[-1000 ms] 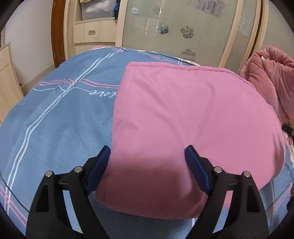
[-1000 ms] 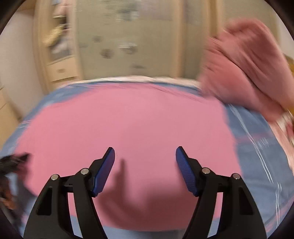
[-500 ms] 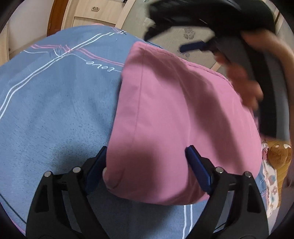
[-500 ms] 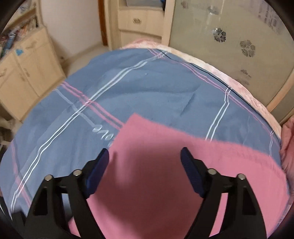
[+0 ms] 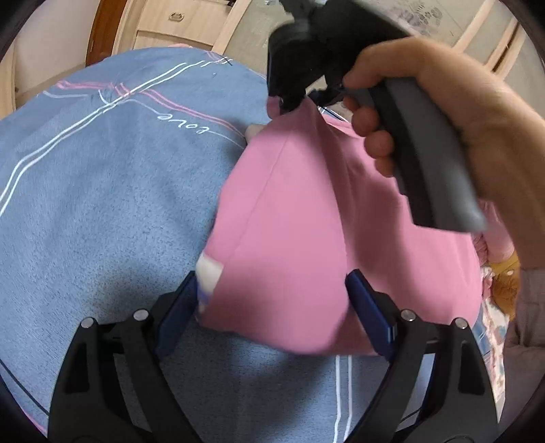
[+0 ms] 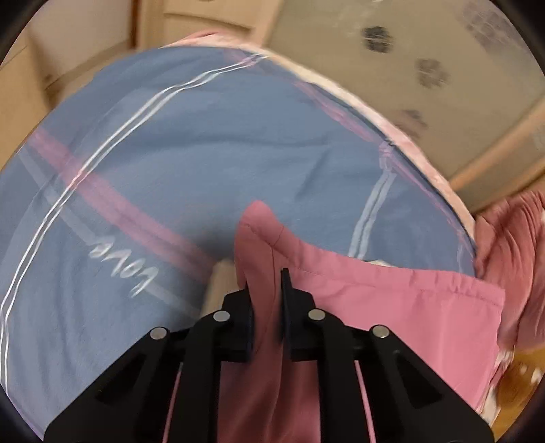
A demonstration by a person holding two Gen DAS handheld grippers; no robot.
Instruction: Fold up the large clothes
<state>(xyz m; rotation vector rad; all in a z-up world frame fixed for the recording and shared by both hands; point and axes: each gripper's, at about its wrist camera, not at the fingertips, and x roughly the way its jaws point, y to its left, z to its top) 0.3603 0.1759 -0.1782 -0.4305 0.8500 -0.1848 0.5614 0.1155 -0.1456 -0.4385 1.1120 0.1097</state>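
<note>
A folded pink garment [image 5: 306, 238] lies on the blue striped bedsheet [image 5: 102, 204]. My left gripper [image 5: 272, 306] is open, its blue pads on either side of the garment's near corner, where a white label [image 5: 209, 269] shows. My right gripper [image 5: 293, 98], seen from the left wrist view in a hand, is shut on the garment's far corner and lifts it off the sheet. In the right wrist view the gripper [image 6: 265, 306] pinches the pink fabric [image 6: 391, 300] between its jaws.
A wooden wardrobe with frosted flowered doors [image 6: 408, 68] stands behind the bed. A heap of darker pink fleece [image 6: 511, 245] lies at the bed's right edge. Wooden drawers [image 5: 177, 20] stand at the back left.
My right gripper has come down on the garment's far corner, shut on it and raised it. The left gripper has stayed open at the near corner.
</note>
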